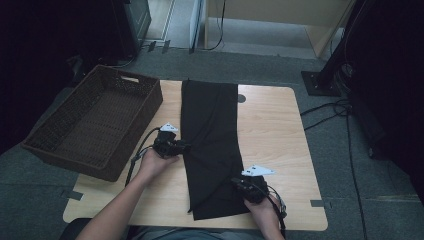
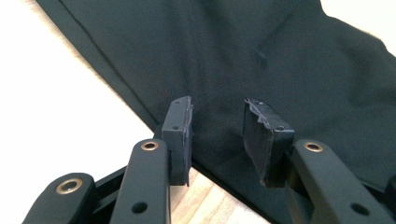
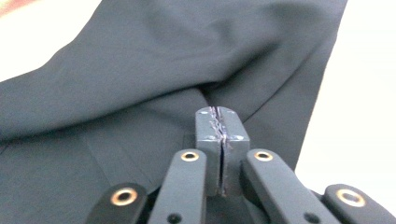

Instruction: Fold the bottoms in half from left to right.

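Basket beside black cloth on table.

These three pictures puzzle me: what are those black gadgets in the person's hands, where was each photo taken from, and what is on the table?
No robot here: a person holds a hand-worked clamp in each hand, each with two black jaws. The top picture looks down from above the wooden table. On it lies a long black cloth, likely a garment, and a brown woven basket at the left, overhanging the edge.

The other two pictures come from small cameras riding on the clamps. The left gripper has its jaws apart, poised over the cloth's edge, not pinching it. The right gripper has its jaws pressed together above the cloth; whether fabric is caught between them I cannot tell.
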`<action>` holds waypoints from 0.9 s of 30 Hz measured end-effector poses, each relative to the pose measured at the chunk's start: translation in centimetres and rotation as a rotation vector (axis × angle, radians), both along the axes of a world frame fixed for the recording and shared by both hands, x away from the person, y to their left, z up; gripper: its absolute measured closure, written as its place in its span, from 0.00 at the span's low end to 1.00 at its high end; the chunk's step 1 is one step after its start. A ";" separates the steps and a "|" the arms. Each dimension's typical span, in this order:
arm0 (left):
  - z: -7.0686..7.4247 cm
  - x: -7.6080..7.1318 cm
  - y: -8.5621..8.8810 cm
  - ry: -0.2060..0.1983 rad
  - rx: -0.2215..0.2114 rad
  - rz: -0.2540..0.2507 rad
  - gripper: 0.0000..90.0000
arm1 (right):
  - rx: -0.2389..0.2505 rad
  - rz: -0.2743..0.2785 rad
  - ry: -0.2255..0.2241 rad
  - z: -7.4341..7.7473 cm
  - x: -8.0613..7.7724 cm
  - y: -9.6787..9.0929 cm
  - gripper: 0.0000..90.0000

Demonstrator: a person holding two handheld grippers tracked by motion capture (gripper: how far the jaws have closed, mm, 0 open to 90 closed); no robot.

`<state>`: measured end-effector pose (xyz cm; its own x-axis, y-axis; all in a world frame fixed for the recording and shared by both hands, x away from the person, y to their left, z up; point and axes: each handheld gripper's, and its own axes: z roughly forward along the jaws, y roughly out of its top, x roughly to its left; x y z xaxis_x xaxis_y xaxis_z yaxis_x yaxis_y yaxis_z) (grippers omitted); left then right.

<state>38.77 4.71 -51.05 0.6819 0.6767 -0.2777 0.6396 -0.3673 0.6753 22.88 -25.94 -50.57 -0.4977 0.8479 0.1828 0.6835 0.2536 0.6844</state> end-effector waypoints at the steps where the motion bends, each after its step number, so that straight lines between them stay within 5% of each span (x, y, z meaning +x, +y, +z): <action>1: 0.0 0.0 0.0 0.001 -0.004 0.004 0.69 | 0.014 -0.017 -0.009 0.1 0.0 -0.3 0.86; 2: 0.0 -0.1 0.0 -0.001 -0.005 0.004 0.68 | 0.047 -0.025 -0.033 0.0 0.0 -0.5 0.76; 5: -0.1 -0.2 0.1 0.004 -0.018 0.012 0.68 | 0.121 -0.022 -0.077 0.0 0.6 -0.8 0.69; 8: -0.2 -0.4 0.2 0.005 -0.032 0.014 0.68 | 0.097 -0.015 -0.109 0.2 2.1 -0.8 0.65; 13: -0.3 -0.7 0.2 -0.002 -0.037 0.013 0.67 | 0.131 -0.039 -0.155 0.7 5.3 -1.4 0.56; 15: -0.3 -0.8 0.2 -0.011 -0.035 0.019 0.67 | 0.123 -0.048 -0.188 0.8 6.9 -1.8 0.54; 22: -0.3 -1.1 -0.1 -0.032 -0.011 0.021 0.67 | 0.061 -0.088 -0.173 0.4 13.4 -1.4 0.49; 27: -0.1 -0.9 -0.1 -0.004 -0.009 0.025 0.67 | 0.028 -0.116 -0.153 -0.4 17.5 0.0 0.45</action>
<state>37.89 4.57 -51.15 0.6662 0.6908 -0.2810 0.6455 -0.3454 0.6812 40.37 -25.98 -50.98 -0.4208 0.8968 0.1366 0.5947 0.1590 0.7880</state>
